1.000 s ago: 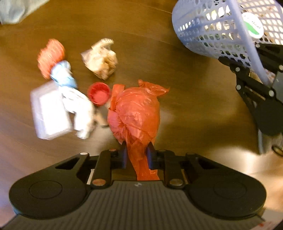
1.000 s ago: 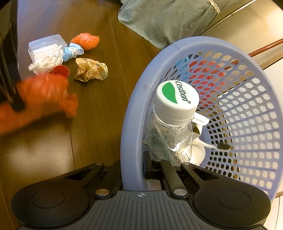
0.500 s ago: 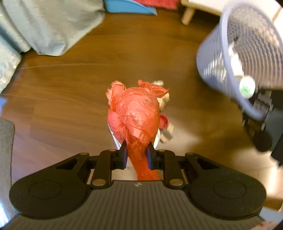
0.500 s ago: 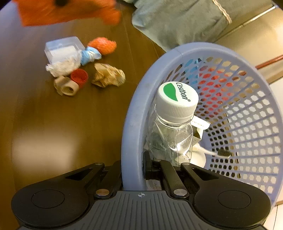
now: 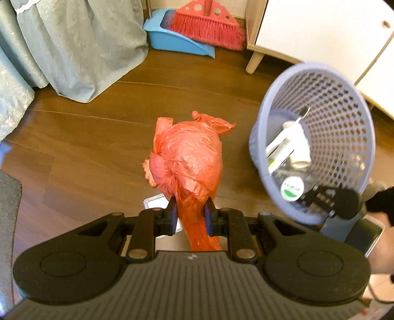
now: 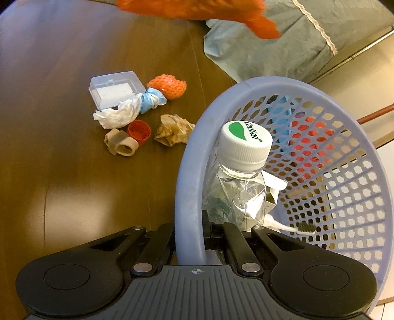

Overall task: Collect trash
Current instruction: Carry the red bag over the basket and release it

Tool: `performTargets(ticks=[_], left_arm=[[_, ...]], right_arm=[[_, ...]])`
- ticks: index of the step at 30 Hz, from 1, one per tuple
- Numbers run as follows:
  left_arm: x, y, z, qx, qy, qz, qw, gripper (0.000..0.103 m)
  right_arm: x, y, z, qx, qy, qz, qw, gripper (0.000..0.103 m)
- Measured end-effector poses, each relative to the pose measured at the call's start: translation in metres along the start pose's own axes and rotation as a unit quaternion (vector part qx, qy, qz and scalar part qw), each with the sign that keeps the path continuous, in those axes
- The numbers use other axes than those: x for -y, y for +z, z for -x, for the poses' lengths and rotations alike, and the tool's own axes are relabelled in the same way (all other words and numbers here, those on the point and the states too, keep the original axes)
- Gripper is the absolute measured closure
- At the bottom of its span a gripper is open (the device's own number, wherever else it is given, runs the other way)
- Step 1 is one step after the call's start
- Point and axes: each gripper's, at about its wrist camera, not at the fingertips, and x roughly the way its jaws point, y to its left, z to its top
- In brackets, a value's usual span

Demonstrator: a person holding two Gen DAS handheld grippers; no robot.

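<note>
My left gripper (image 5: 189, 213) is shut on the neck of a knotted orange plastic bag (image 5: 188, 160), which hangs high above the wood floor. To its right the lilac mesh basket (image 5: 344, 115) tilts toward it. My right gripper (image 6: 188, 231) is shut on the basket's rim (image 6: 187, 177). Inside the basket lie a clear bottle with a white and green cap (image 6: 242, 172) and a toothbrush (image 6: 290, 227). The orange bag (image 6: 197, 7) shows blurred at the top of the right wrist view.
On the floor lie a clear plastic box (image 6: 114, 88), an orange net (image 6: 168, 86), a blue wad (image 6: 151, 102), white tissue (image 6: 117, 115), a red cap (image 6: 139, 131), a tape ring (image 6: 122, 144) and crumpled brown paper (image 6: 173, 133). Curtains (image 5: 73, 44), a dustpan (image 5: 177, 40) with a broom and a white cabinet (image 5: 320, 32) stand behind.
The left gripper rose with the orange bag, away from the pile on the floor. The basket in the right gripper swung closer to the bag.
</note>
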Motion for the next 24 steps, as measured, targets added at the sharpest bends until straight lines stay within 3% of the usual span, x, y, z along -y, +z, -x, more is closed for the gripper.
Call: performTargets(ticks=[8,20,23,24], left_arm=[[0.015,0.012,0.005,0.011,-0.039,0.014,0.9991,0.086],[0.069,0.035,0.006,0.021,-0.113,-0.023,0.9931,0.086],[0.086,0.045,0.002,0.033,-0.138,-0.030,0.9895,0.079],[0.090,0.048,0.001,0.044,-0.149,-0.025,0.9875,0.071]], right_arm=[[0.000,0.001,0.000,0.003,0.002,-0.002,1.000,0.103],[0.000,0.001,0.002,0.004,0.002,-0.010,1.000,0.103],[0.002,0.001,0.003,0.005,0.001,-0.014,1.000,0.103],[0.003,0.001,0.003,0.005,0.002,-0.015,1.000,0.103]])
